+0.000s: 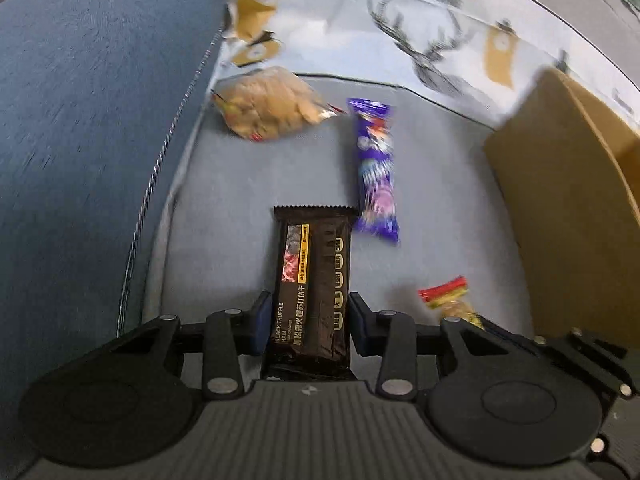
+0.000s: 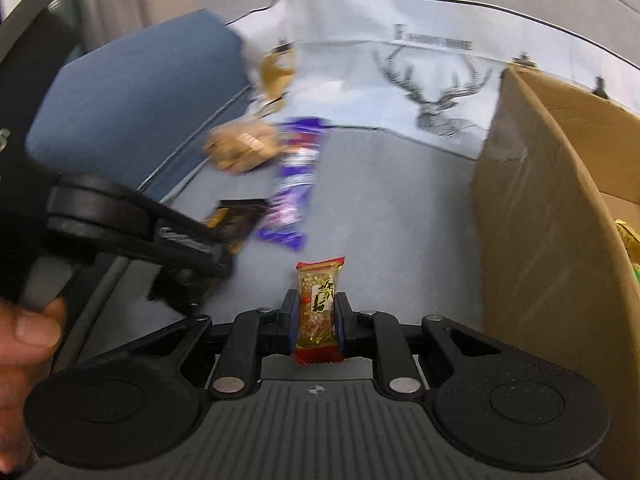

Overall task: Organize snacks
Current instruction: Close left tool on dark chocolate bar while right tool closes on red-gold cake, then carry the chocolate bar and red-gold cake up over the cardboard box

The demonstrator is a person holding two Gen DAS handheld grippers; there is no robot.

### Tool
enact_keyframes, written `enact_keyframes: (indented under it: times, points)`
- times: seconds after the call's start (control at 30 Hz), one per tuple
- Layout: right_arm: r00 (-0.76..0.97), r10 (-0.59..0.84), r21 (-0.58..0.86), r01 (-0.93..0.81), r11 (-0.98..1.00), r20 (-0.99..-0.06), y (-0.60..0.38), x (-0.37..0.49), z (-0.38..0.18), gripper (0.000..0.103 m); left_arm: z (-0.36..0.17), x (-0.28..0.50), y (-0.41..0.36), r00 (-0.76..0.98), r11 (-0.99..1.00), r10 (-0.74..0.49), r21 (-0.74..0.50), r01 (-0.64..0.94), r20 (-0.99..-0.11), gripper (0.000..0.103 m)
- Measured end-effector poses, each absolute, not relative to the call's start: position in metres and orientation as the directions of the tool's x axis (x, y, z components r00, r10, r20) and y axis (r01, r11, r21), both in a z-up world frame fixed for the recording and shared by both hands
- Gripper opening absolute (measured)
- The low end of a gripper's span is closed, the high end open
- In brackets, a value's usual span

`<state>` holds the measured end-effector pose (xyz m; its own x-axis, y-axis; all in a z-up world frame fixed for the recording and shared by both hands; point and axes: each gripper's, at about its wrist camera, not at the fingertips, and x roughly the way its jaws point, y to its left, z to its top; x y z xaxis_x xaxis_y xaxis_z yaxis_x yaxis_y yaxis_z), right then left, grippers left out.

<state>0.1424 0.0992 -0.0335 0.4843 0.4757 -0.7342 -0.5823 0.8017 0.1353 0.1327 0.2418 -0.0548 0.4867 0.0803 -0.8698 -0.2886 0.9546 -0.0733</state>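
The left gripper (image 1: 308, 316) had its jaws part-way closed and clamped on the flanks of a dark cracker bar (image 1: 312, 284), which stood out lengthwise ahead of them. The right gripper (image 2: 316, 316) had its jaws almost fully closed on a small gold candy (image 2: 318, 308) with red ends; the wrapper projected ahead of the jaws.

Both grippers were above a grey sofa seat (image 1: 432, 200). Ahead of the left jaws and slightly to their right, a purple bar (image 1: 376, 172) lay on the seat, its near end just beside the far end of the cracker bar in the picture. Further ahead and to the left of the jaws, a clear bag of biscuits (image 1: 272, 104) lay near the blue cushion (image 1: 92, 120). Beyond both lay a pale deer-print cloth (image 1: 420, 44).

A cardboard box (image 2: 532, 208) stood to the right of both sets of jaws, open at the top; some packets showed inside at the right-wrist picture's edge. In the right wrist view, the left gripper appeared to the left of the right jaws, blurred, with a person's thumb (image 2: 28, 328) at the frame edge.
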Motion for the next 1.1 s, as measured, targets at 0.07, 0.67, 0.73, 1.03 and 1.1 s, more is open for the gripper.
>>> enact_keyframes:
  times: [0.07,0.67,0.73,1.03,1.1]
  points:
    - [0.467,0.488,0.136,-0.606,0.784,-0.738,0.095,0.129,-0.030,0.018,-0.051,0.119,0.239,0.491,0.956,0.063,-0.089,-0.280,-0.869,0.044]
    - [0.404,0.526,0.168,-0.651,0.740,-0.749,0.063,0.074,-0.047,0.020,-0.057,0.099,0.233,0.418,0.956,0.018,-0.106,-0.272,-0.908,0.052]
    - [0.396,0.525,0.179,-0.646,0.743,-0.753,0.062,0.075,-0.050,0.021,-0.060,0.103,0.230,0.408,0.960,0.026,-0.091,-0.265,-0.913,0.052]
    - [0.400,0.505,0.117,-0.684,0.720,-0.765,0.073,0.069,-0.053,0.022,-0.064,0.109,0.222,0.392,0.969,0.049,-0.052,-0.242,-0.919,0.054]
    - [0.405,0.503,0.109,-0.686,0.719,-0.764,0.073,0.069,-0.053,0.020,-0.064,0.109,0.221,0.391,0.971,0.054,-0.042,-0.234,-0.919,0.054]
